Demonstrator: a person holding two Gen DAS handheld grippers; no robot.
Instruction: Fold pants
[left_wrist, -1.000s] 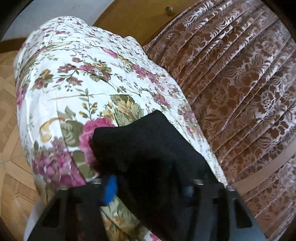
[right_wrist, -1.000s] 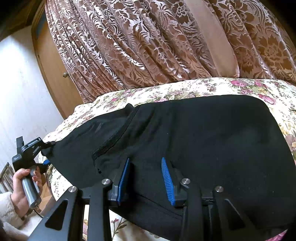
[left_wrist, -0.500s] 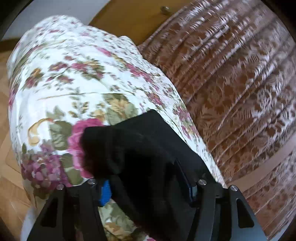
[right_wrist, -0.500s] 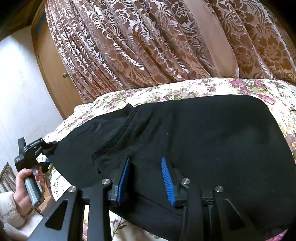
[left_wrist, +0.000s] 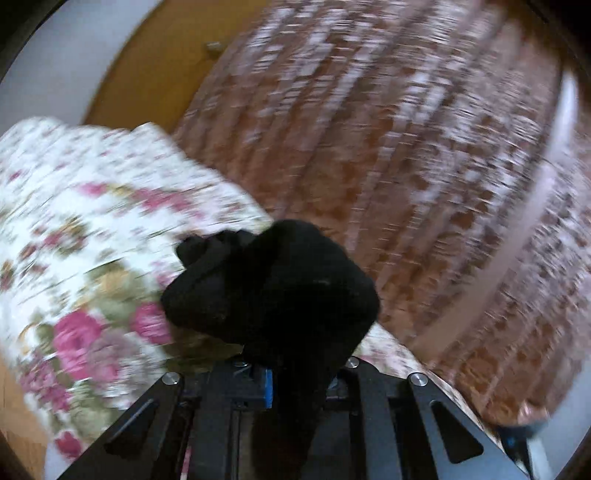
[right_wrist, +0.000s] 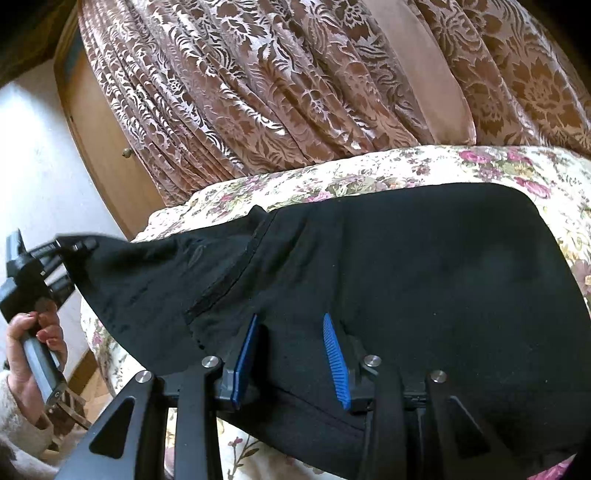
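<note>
The left gripper (left_wrist: 295, 380) is closing its jaws on a bunched corner of the black pants (right_wrist: 424, 295), gripping it and lifting it off the floral bedspread (right_wrist: 369, 173). A hand (right_wrist: 33, 343) is holding that gripper's handle at the bed's left end, tilted slightly downward. The right gripper (right_wrist: 291, 354) is angling down, its blue pads (right_wrist: 334, 354) parted and pressing on the pants lying spread over the bedspread. A patterned brown curtain (right_wrist: 295, 81) is hanging behind.

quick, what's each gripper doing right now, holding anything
left gripper: jaws closing on a bunched end of the black pants, lifting it.
right gripper: jaws partly apart, straddling the pants' near edge; grip cannot be told.
</note>
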